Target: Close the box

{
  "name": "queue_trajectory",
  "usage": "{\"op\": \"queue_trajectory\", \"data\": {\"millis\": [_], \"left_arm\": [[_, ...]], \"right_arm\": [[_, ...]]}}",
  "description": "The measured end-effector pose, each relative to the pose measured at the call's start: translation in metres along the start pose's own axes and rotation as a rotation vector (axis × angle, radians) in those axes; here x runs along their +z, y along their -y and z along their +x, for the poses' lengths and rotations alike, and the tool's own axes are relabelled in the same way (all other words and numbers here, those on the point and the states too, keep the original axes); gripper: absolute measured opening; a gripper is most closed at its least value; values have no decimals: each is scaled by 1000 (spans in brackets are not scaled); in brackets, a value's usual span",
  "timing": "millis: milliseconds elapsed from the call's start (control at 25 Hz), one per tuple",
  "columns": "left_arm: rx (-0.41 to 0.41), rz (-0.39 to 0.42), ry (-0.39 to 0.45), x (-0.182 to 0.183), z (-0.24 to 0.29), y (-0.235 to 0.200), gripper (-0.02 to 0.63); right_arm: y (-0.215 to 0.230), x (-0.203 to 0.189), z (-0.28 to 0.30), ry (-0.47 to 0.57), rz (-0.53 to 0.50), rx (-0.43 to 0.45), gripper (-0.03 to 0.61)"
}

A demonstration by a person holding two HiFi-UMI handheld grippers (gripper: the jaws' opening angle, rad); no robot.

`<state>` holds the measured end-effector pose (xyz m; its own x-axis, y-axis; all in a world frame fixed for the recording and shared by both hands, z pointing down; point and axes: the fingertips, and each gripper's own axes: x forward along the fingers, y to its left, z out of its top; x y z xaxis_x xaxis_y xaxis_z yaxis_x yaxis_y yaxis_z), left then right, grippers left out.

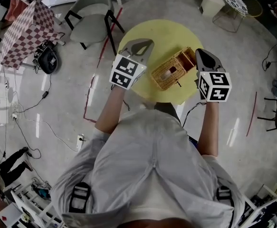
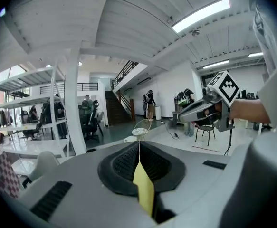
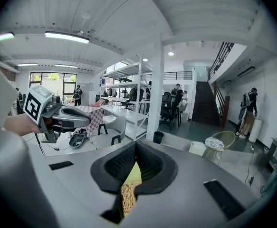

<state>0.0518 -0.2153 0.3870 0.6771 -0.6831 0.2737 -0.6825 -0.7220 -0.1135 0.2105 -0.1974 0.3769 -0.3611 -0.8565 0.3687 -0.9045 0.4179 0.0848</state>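
Box (image 1: pixel 173 70) of woven wicker, near the middle of a round yellow desk (image 1: pixel 143 32), seen from above in the head view. Lid (image 1: pixel 188 57) apparently swung back toward the far right, interior exposed, with a small pale item (image 1: pixel 168 73) inside, too small to identify.

Left tool (image 1: pixel 147 43) hovering just beside the box's left end, jaws together and empty; only a thin sliver of yellow desk visible through the slit in the left gripper view. Right tool (image 1: pixel 199 52) close by the raised lid on the right, jaws likewise pressed together on nothing; a strip of wicker and yellow desk glimpsed below them in the right gripper view.

Handling, as a judgement: likely light, so prone to sliding across the smooth desk under any push. Weave stiff enough to hold shape but springy and easily snagged or cracked by a hard pinch. Lid best nudged from behind its free edge with a closed tool tip, rather than gripped. Base best steadied with the other tool against the opposite side wall. Gentle, slow pressure advisable near the hinge line.
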Motion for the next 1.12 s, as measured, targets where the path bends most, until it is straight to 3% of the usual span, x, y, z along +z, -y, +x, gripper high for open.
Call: {"op": "queue_trajectory", "data": {"millis": [400, 600, 1120], "left_arm": [[50, 116, 92, 57, -29, 1, 32], [50, 120, 125, 68, -43, 0, 32], [49, 99, 115, 61, -45, 0, 32]], "right_arm": [[-21, 60, -24, 121, -113, 20, 23], [-30, 64, -24, 118, -125, 24, 23], [-28, 53, -22, 99, -113, 19, 23]]}}
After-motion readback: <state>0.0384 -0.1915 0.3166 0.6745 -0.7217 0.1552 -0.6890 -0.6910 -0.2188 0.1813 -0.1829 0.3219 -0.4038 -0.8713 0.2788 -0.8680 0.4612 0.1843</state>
